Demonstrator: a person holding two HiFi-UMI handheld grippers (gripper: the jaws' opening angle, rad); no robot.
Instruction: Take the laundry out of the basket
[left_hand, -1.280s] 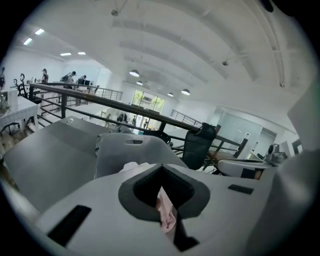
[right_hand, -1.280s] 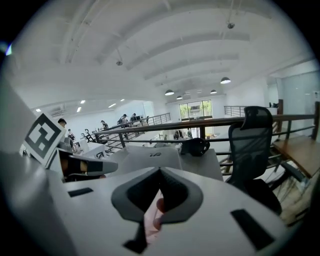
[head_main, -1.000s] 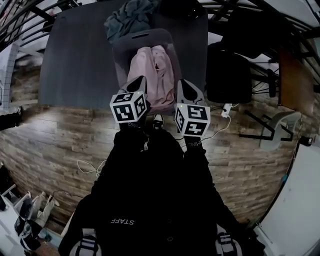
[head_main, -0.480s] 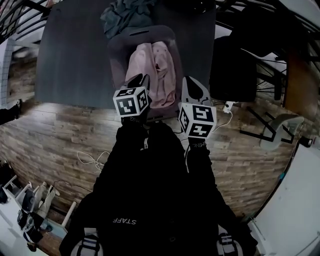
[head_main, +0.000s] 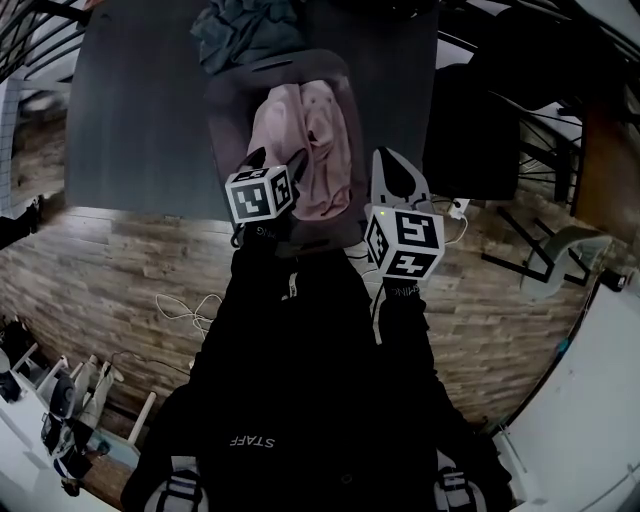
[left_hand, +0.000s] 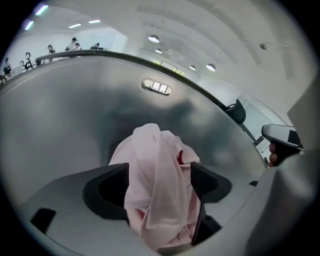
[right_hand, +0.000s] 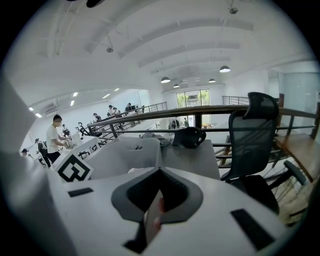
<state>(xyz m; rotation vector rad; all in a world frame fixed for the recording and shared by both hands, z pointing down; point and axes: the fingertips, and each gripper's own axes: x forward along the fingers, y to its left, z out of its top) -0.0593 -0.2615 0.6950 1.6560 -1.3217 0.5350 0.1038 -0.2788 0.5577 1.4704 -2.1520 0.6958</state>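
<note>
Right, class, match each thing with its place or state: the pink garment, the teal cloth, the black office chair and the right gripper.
Things:
1 pink garment
2 teal cloth
3 black office chair
4 right gripper

Places or states:
A jaws together
B on the table, beyond the basket
C inside the basket
D on the floor, right of the table

Pairs: 1-C, 2-B, 3-D, 4-A

left gripper (head_main: 277, 158): jaws opening, pink garment (left_hand: 160, 190) between | right gripper (head_main: 390, 165): jaws together, beside left
</note>
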